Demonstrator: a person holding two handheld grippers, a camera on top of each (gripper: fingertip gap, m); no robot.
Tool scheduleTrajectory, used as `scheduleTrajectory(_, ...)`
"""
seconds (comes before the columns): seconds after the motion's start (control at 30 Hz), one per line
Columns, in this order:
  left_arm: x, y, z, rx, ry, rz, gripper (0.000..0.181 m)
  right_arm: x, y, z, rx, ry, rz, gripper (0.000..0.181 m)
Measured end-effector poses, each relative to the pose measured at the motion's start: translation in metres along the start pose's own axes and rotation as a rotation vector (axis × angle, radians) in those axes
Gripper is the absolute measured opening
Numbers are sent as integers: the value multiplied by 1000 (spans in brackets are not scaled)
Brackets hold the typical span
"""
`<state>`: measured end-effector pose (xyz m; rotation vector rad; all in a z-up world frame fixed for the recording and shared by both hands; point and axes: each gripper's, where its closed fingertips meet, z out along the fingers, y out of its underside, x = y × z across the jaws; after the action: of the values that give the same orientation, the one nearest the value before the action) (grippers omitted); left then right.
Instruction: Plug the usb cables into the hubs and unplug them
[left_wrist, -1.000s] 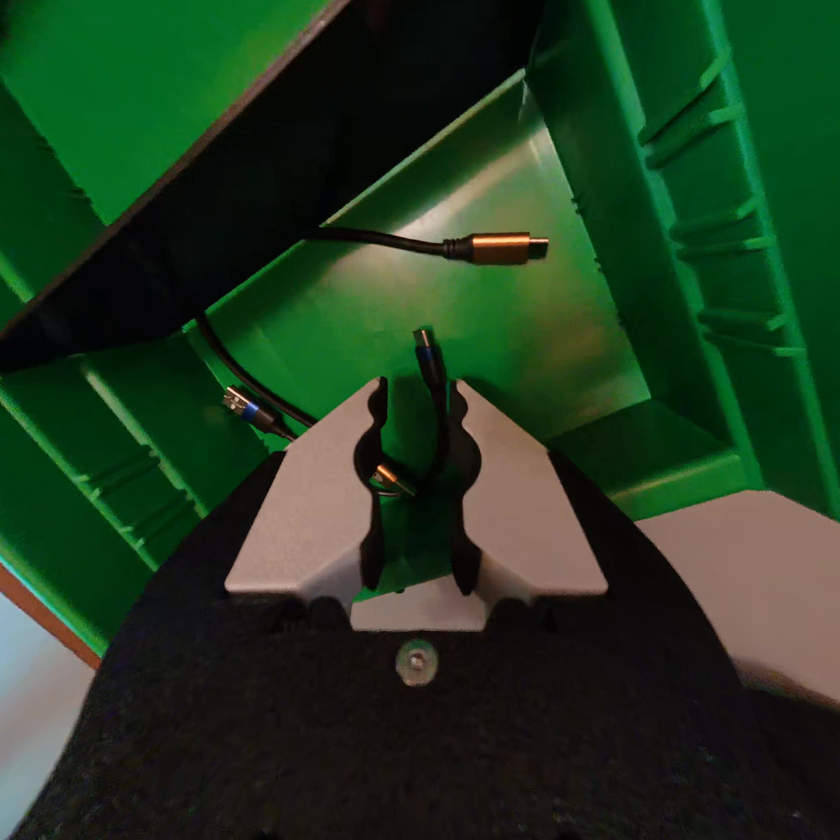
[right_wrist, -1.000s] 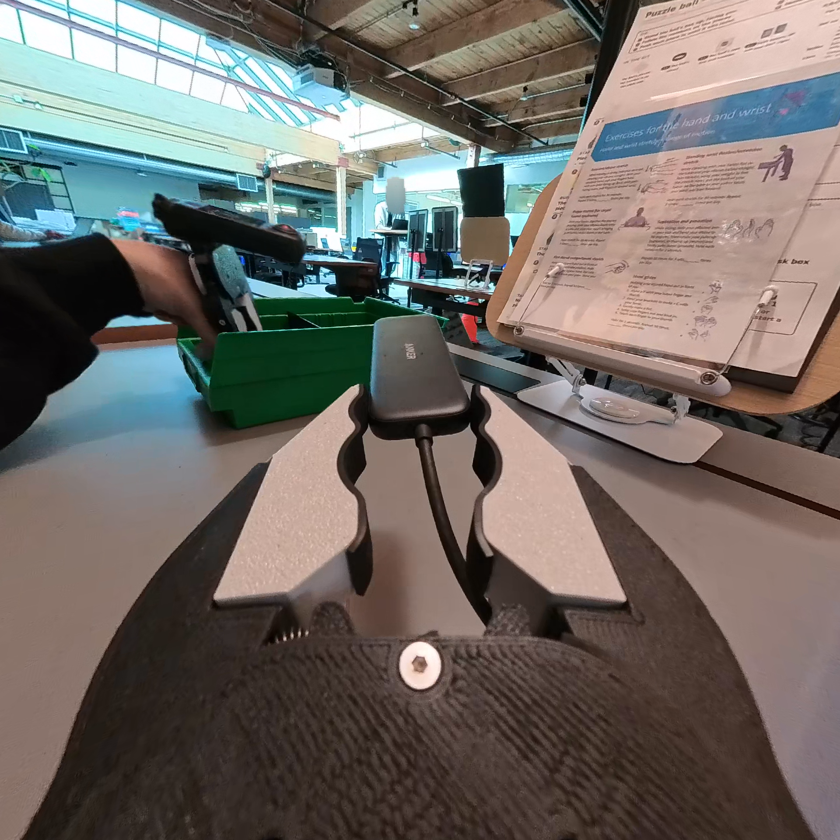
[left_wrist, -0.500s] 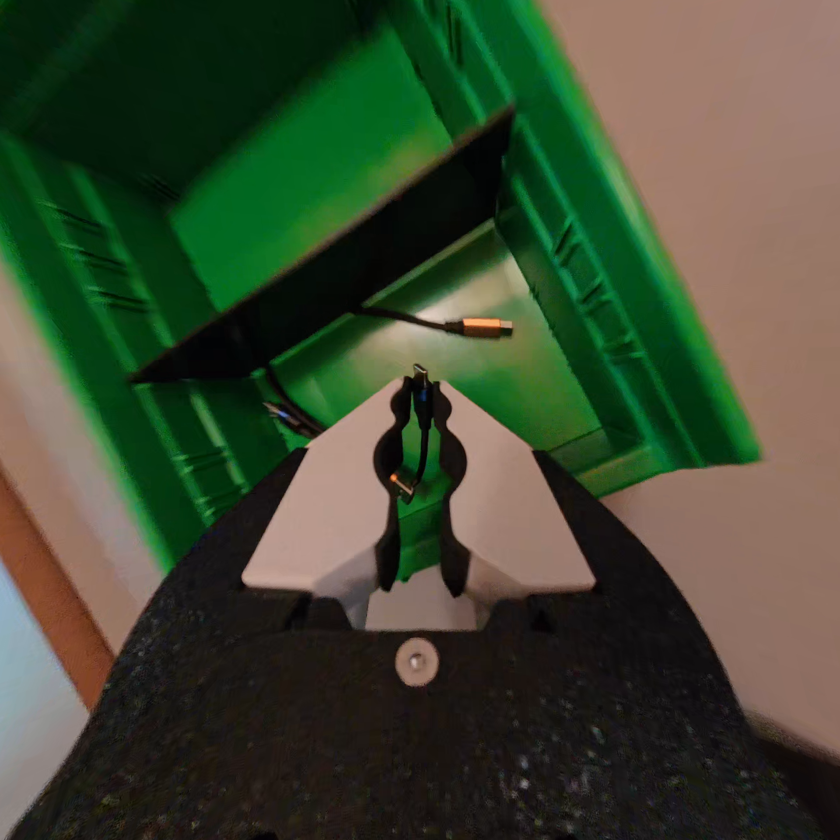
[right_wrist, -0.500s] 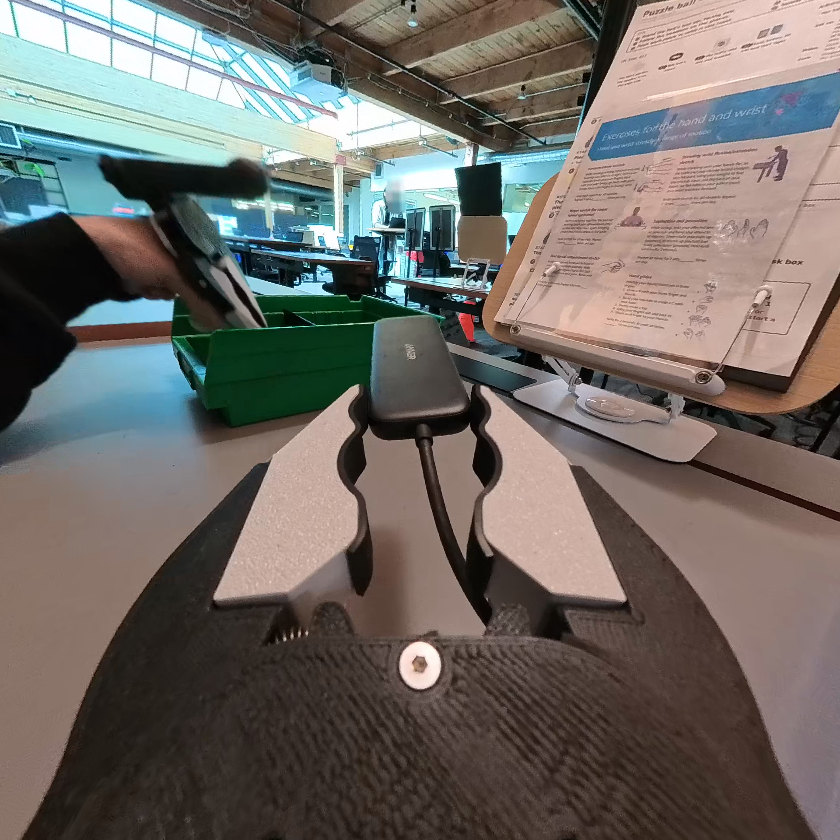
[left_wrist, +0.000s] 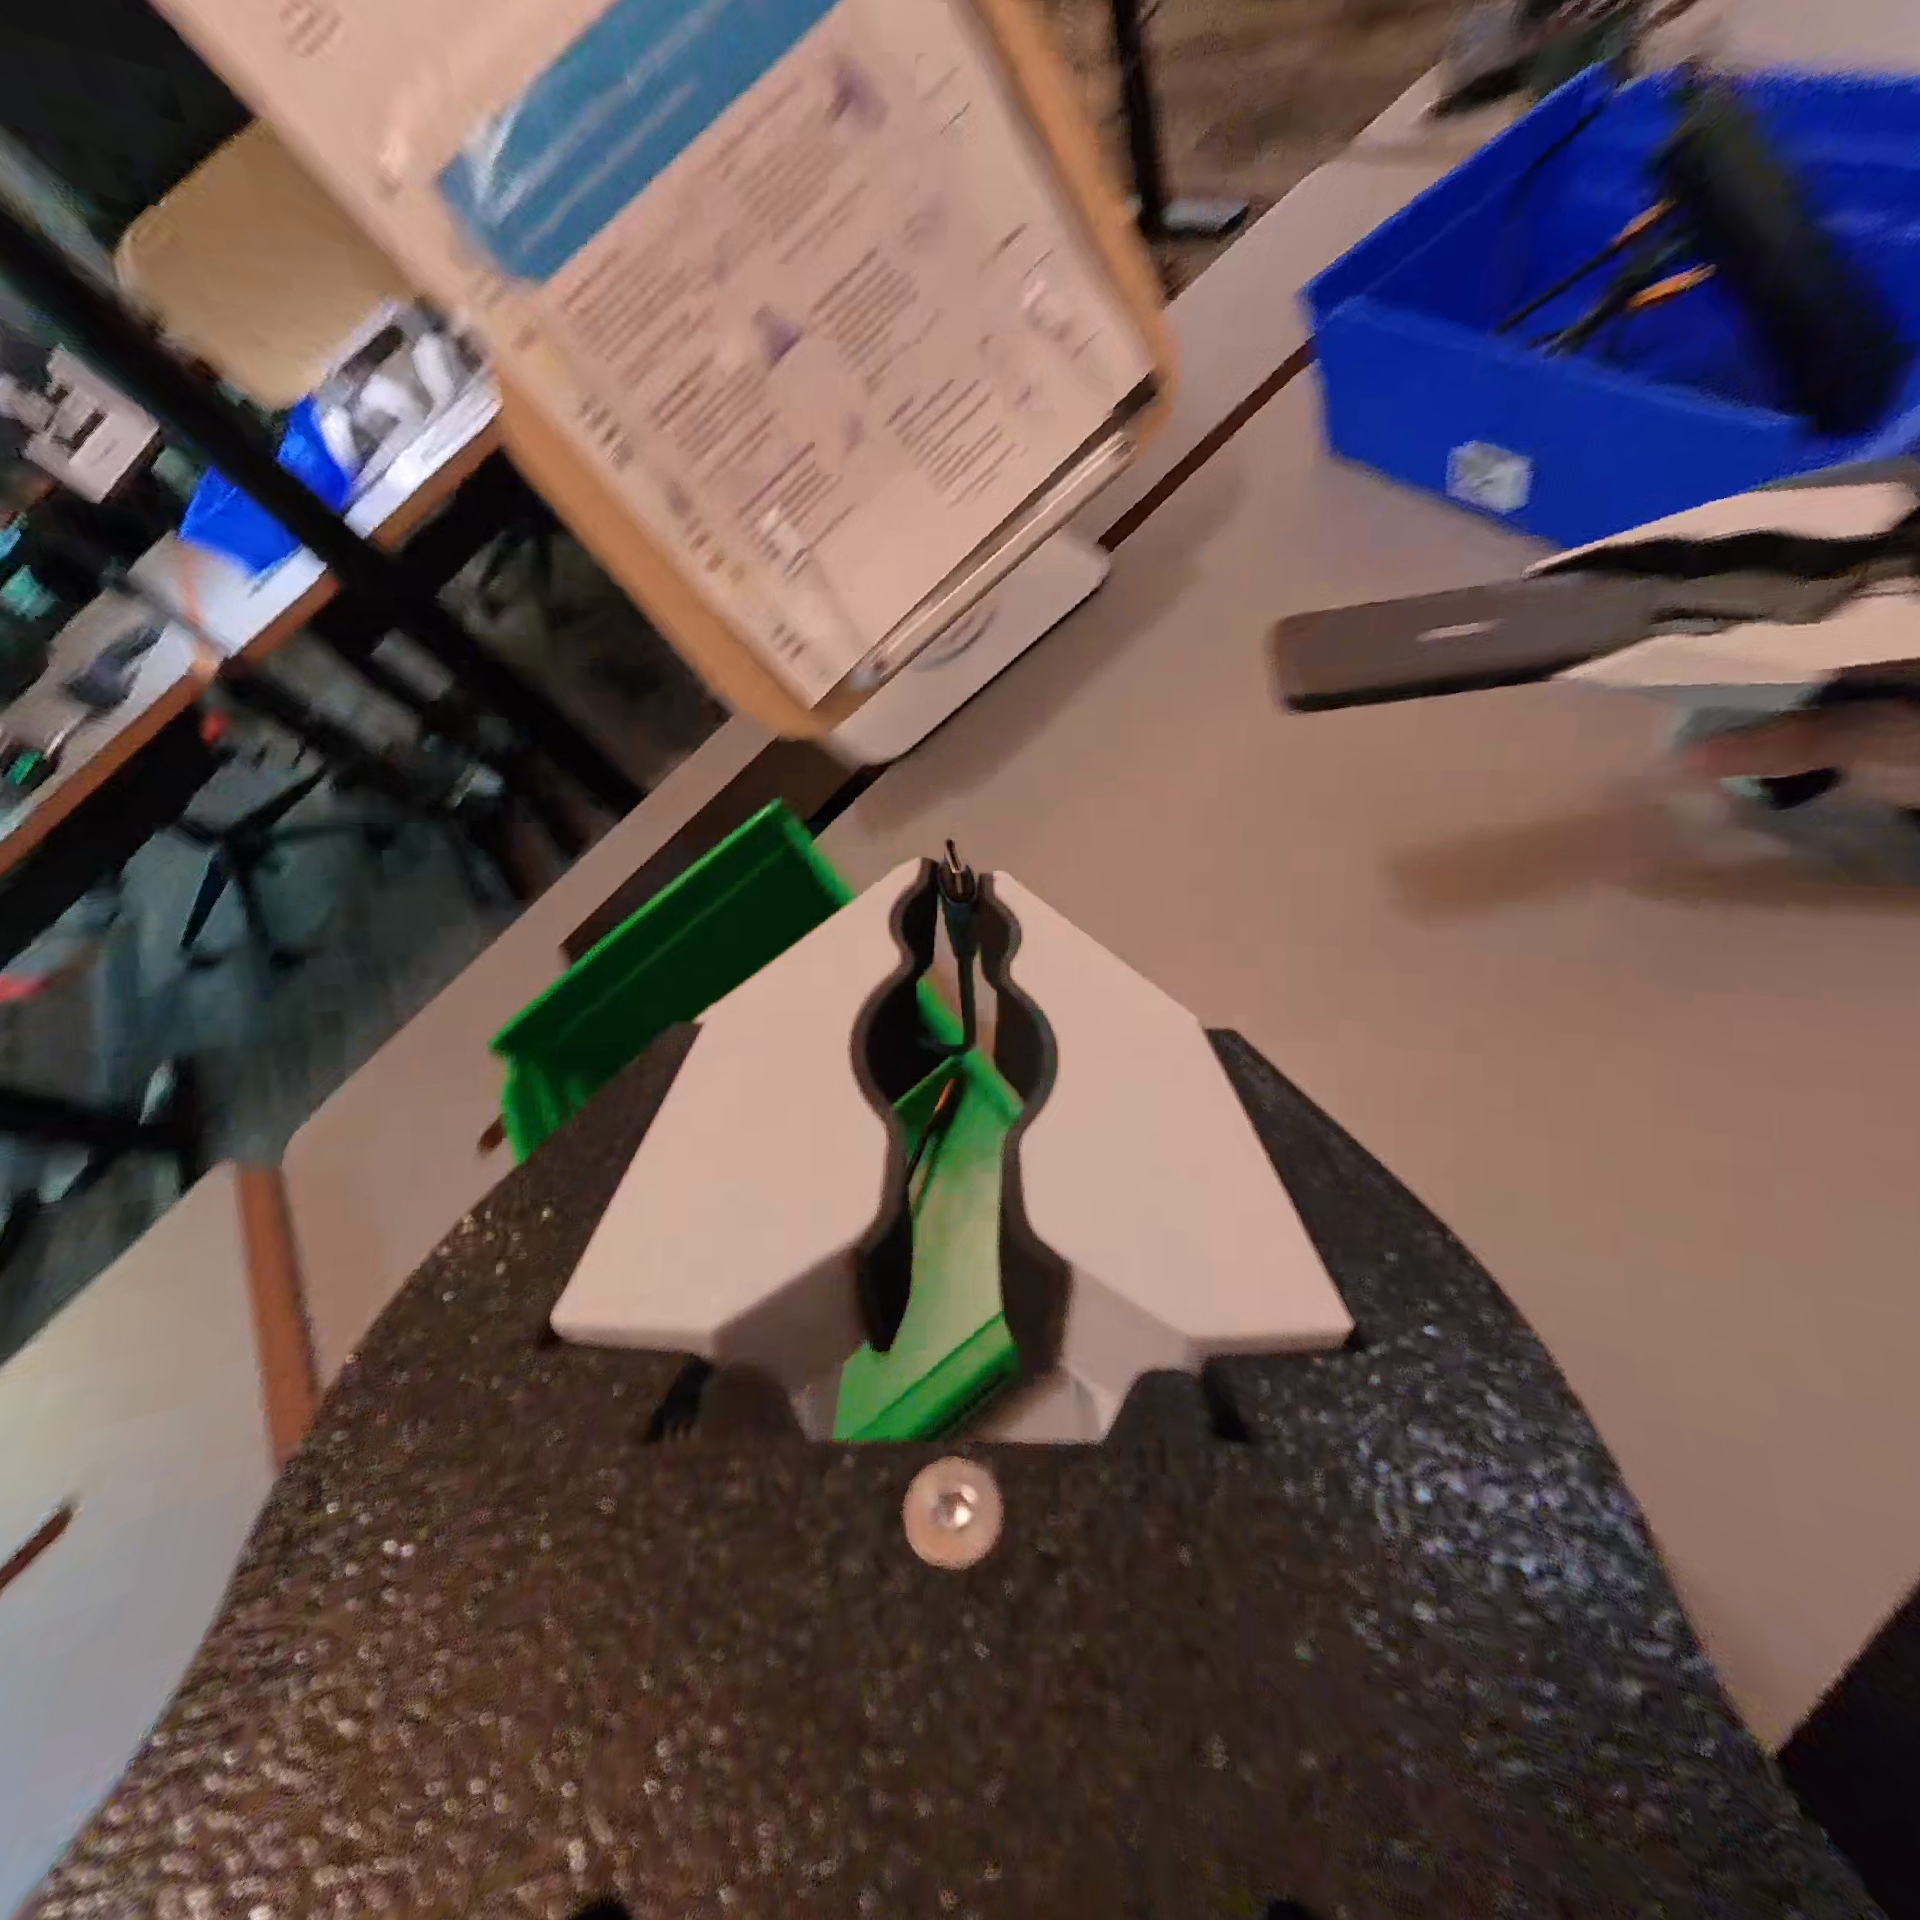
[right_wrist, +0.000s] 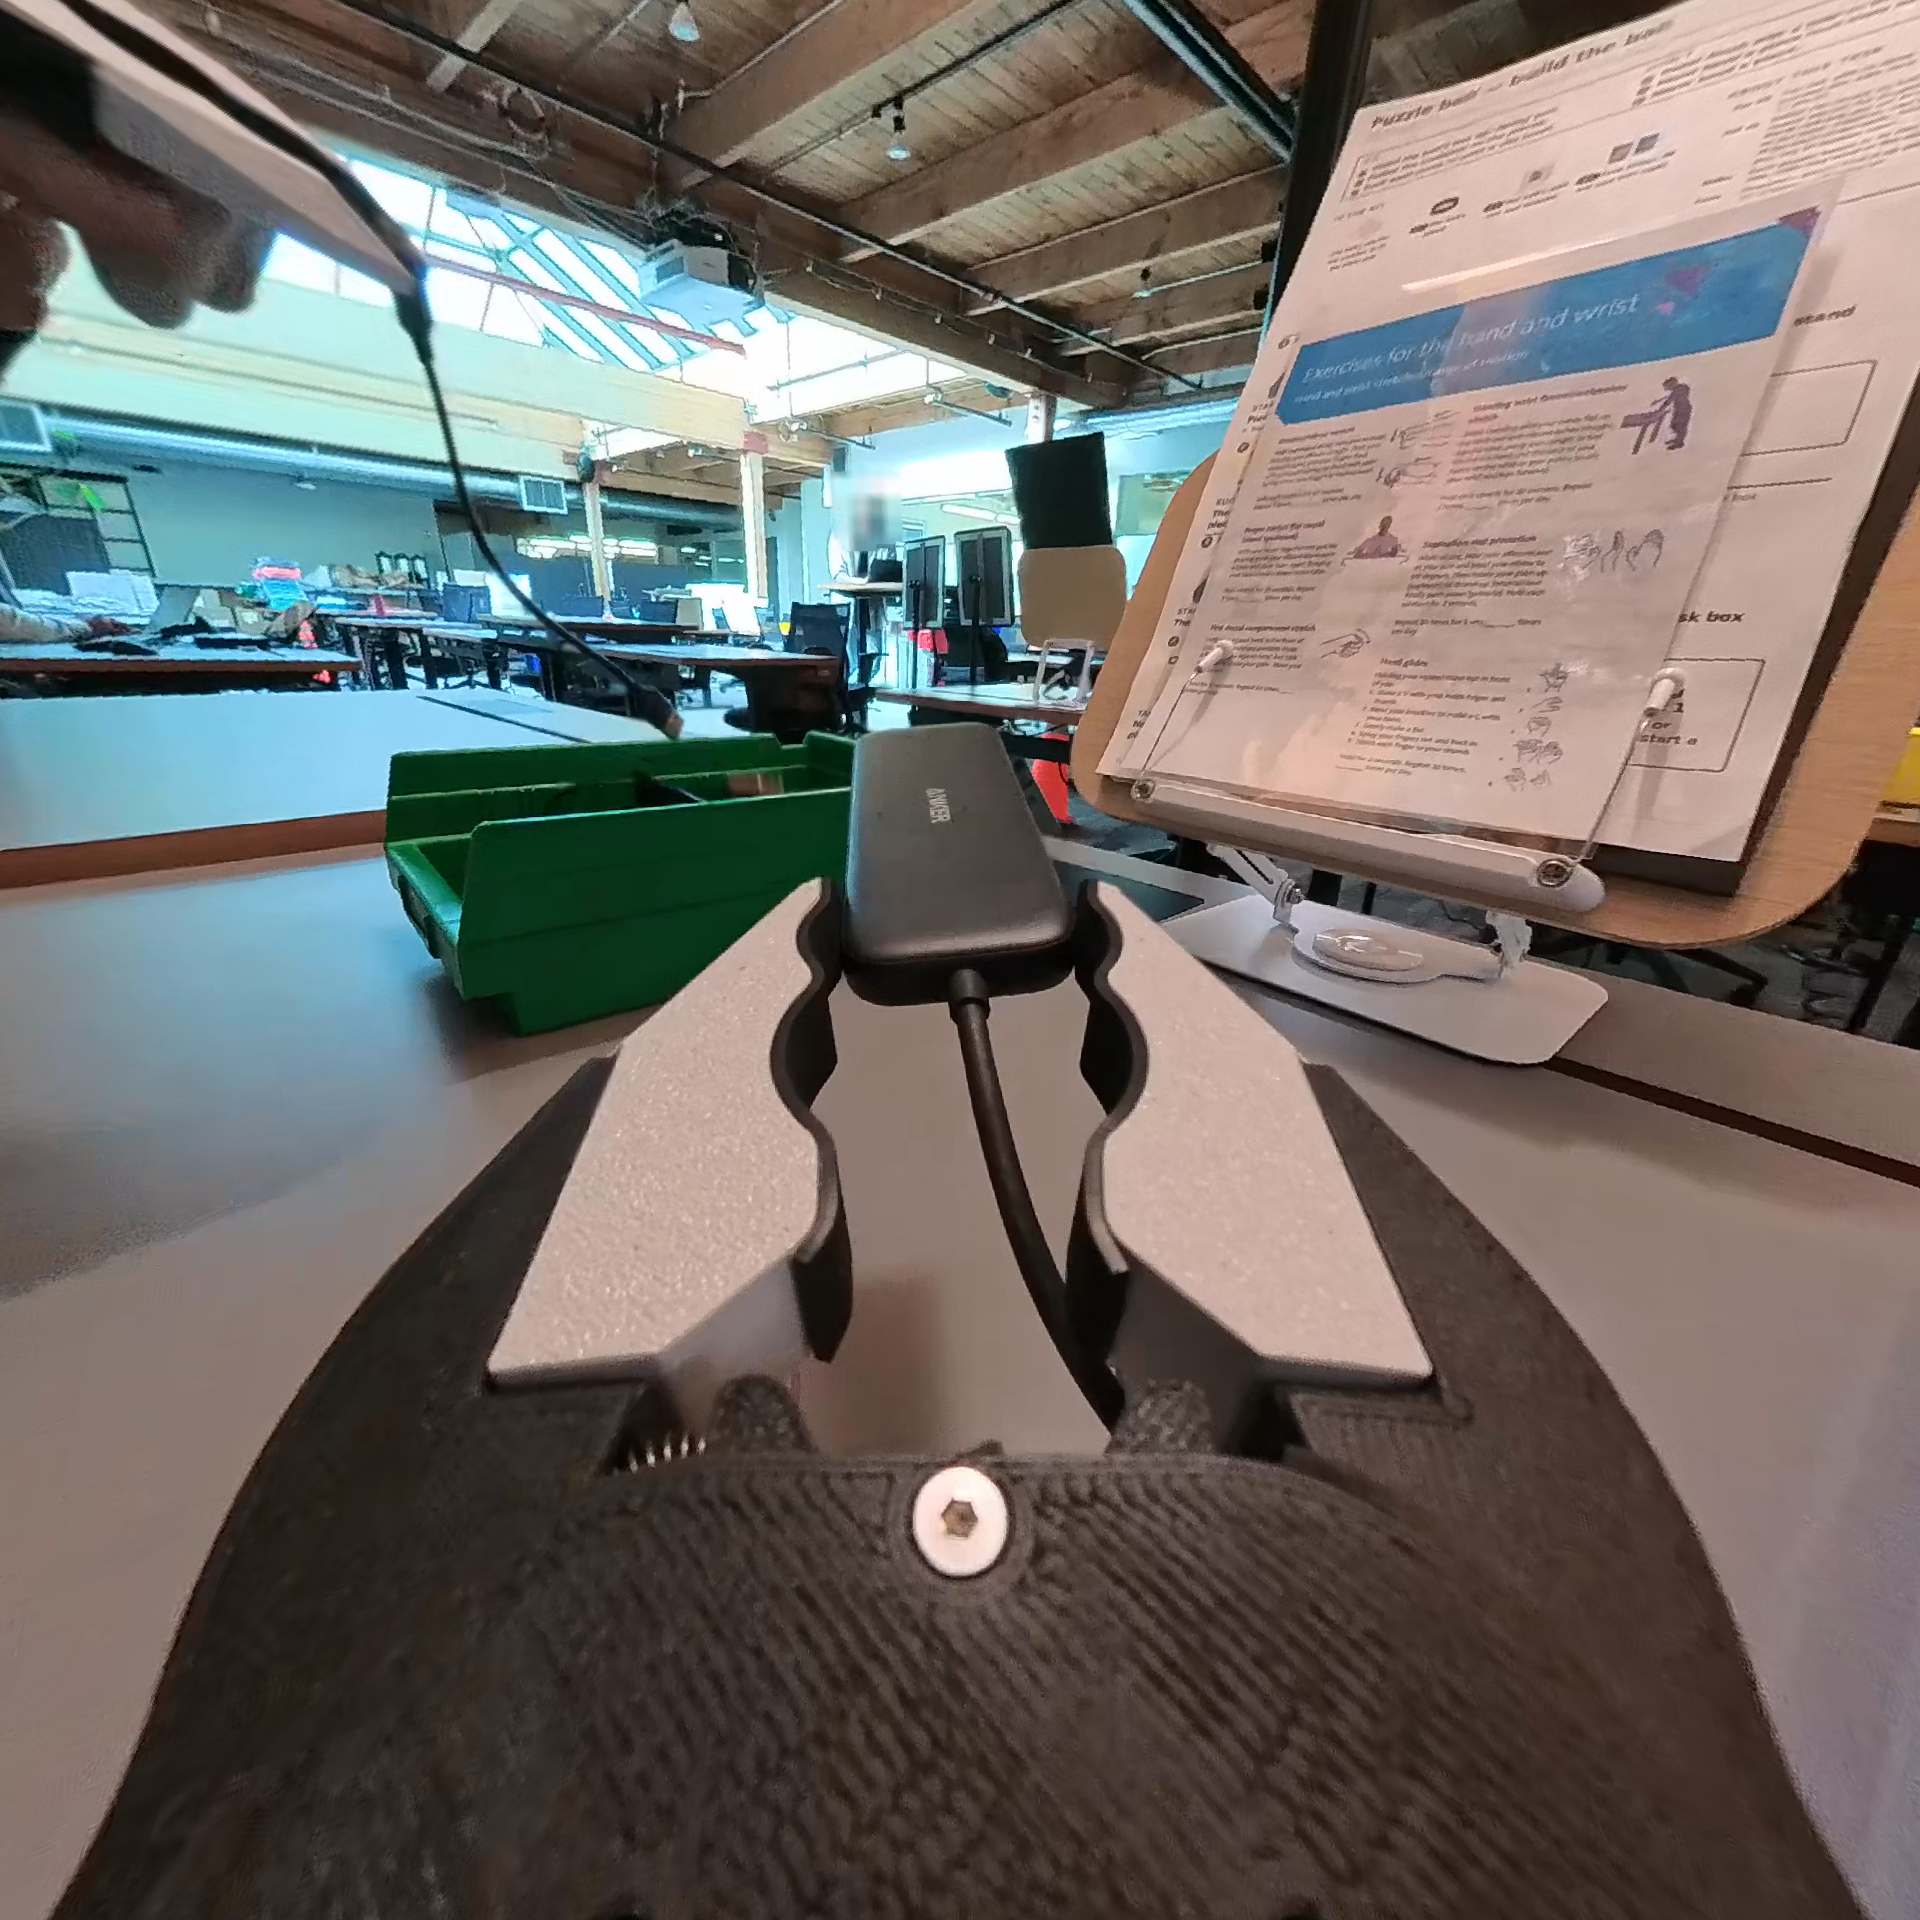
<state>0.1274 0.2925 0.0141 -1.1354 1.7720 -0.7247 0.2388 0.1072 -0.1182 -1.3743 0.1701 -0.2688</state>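
Your left gripper (left_wrist: 956, 883) is pinched nearly closed on a thin black cable (left_wrist: 958, 914), just behind its plug, whose metal tip pokes out past the fingertips. The rest of the cable hangs free below; in the right wrist view it loops down from the gripper at top left, and its far plug (right_wrist: 661, 717) dangles just above the green bin (right_wrist: 582, 883). That bin sits on the grey table (right_wrist: 208, 1091), below and behind your left gripper in its own view. Your right gripper (right_wrist: 956, 935) is partly closed around the near end of a dark hub (right_wrist: 940, 842), fingers pressing its two sides, the hub's own lead (right_wrist: 997, 1122) running back between them. In the left wrist view the hub (left_wrist: 1455, 649) shows blurred at right, well apart from the plug. A blue bin (left_wrist: 1621, 343) and a document stand (right_wrist: 1455, 582) lie beyond.
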Motion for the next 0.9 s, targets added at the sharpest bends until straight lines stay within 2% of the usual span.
scheduleTrajectory(0.03,17,-9,-1,37,48,34,5,3,-2,-1,10,11,7,44)
scheduleTrajectory(0.13,72,-19,3,125,158,151,5,10,-7,-5,42,29,44,44)
scheduleTrajectory(0.2,115,-8,15,167,218,279,5,15,-11,-7,60,40,68,44)
scheduleTrajectory(0.33,199,57,49,103,366,476,5,23,-15,-11,85,55,98,44)
scheduleTrajectory(0.47,256,112,55,34,541,534,5,25,-15,-13,90,58,108,44)
scheduleTrajectory(0.57,281,135,52,-2,651,547,6,25,-16,-12,90,47,114,44)
scheduleTrajectory(0.67,289,145,54,-59,704,494,18,23,-15,-12,85,40,110,44)
scheduleTrajectory(0.77,295,136,53,-52,768,397,24,22,-15,-12,81,37,107,44)
scheduleTrajectory(0.9,287,111,75,-2,717,295,28,22,-14,-11,80,35,108,44)
